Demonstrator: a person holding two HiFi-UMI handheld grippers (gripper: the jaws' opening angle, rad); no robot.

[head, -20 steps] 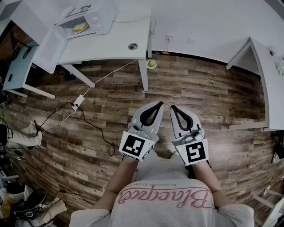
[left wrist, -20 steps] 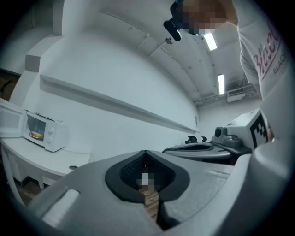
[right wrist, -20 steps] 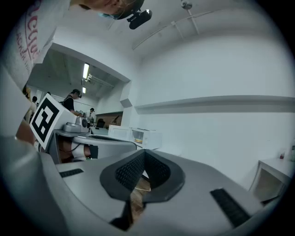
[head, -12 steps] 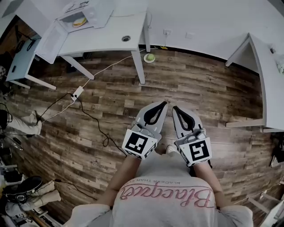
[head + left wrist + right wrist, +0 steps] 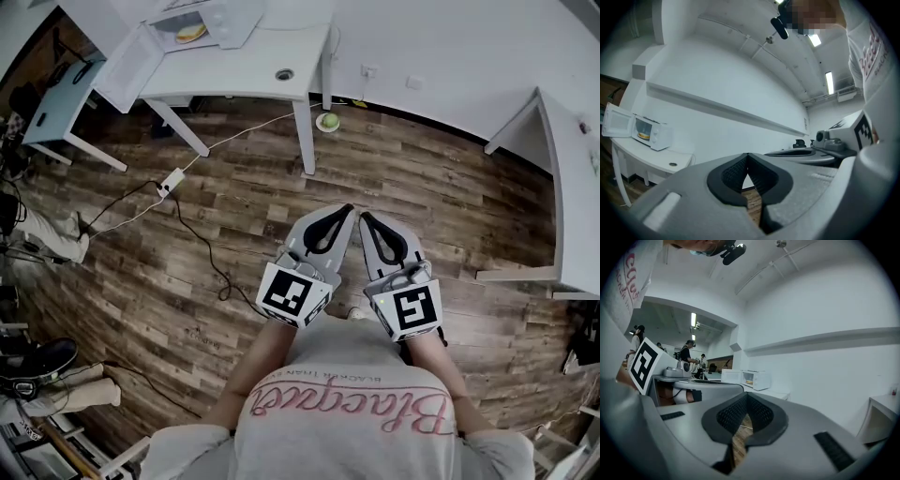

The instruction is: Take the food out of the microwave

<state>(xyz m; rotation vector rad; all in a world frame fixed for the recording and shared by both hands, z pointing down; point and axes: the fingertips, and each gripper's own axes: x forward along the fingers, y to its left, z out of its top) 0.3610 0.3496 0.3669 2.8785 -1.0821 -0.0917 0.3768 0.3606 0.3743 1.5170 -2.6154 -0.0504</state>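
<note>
A white microwave [image 5: 202, 21] stands on a white table [image 5: 246, 73] at the top left of the head view, its door [image 5: 123, 67] swung open to the left. Yellowish food [image 5: 191, 33] lies inside it. The microwave [image 5: 650, 132] also shows small at the far left of the left gripper view and as the microwave [image 5: 756, 379] in the right gripper view. My left gripper [image 5: 349, 210] and right gripper [image 5: 364, 218] are held side by side over the wooden floor, far from the table. Both are shut, tips meeting, with nothing between them.
A cable and power strip [image 5: 171, 181] trail over the wooden floor below the table. A green round thing [image 5: 328, 122] lies by the table leg. Another white table [image 5: 561, 159] stands at the right. A blue-grey cabinet [image 5: 58, 101] and shoes [image 5: 37, 361] are at the left.
The view has swung, so the table and microwave now sit a little further right and nearer the top edge. Both grippers stay shut, side by side, in much the same place.
</note>
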